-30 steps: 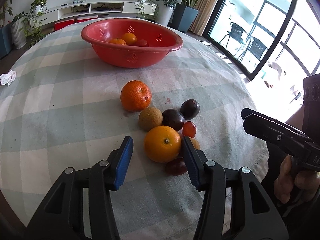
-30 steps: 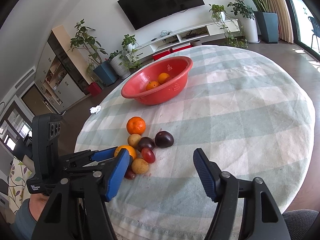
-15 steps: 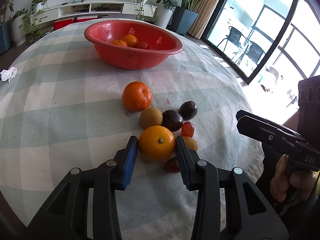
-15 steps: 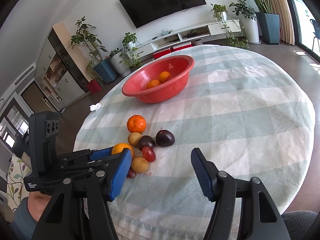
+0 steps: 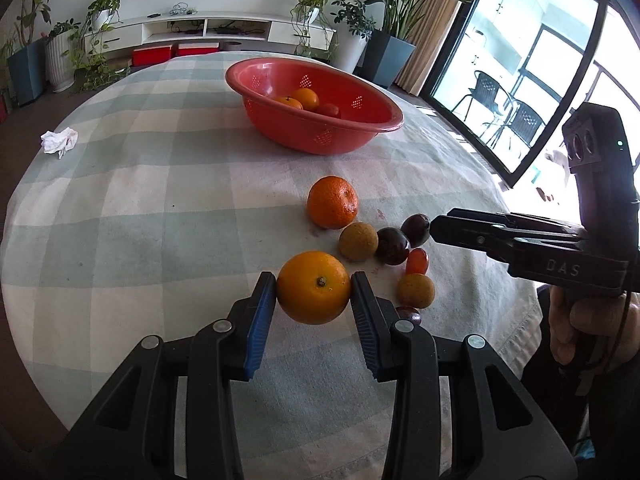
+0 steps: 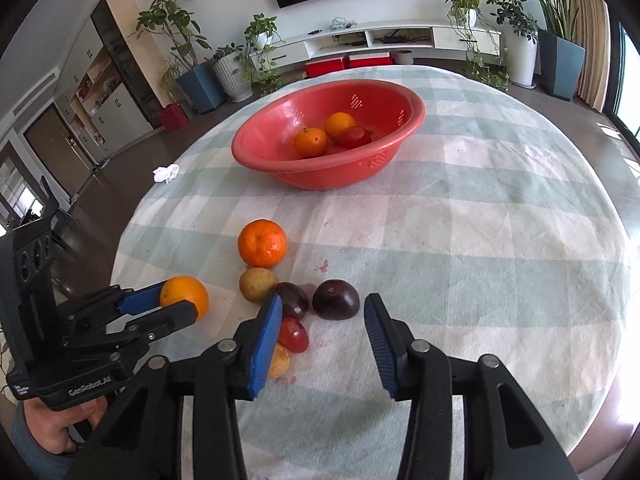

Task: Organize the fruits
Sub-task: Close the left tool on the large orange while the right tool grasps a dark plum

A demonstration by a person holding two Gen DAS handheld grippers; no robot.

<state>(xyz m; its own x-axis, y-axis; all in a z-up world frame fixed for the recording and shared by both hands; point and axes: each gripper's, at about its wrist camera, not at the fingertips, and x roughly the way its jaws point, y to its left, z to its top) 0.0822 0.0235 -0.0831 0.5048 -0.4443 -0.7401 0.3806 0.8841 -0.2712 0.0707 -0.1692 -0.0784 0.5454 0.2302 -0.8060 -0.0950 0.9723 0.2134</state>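
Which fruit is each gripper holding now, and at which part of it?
The left gripper holds the big orange by its two sides, stem end facing the camera. The right gripper holds nothing; its jaws, just closing, flank the dark plum.

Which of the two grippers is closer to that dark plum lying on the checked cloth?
The right gripper: its open jaws, which have just been closing, sit just in front of the dark plum, not touching it. The left gripper is off to one side, clamped on the orange.

black hand-held gripper (image 5: pixel 314 300), blue pads (image 5: pixel 260 320).
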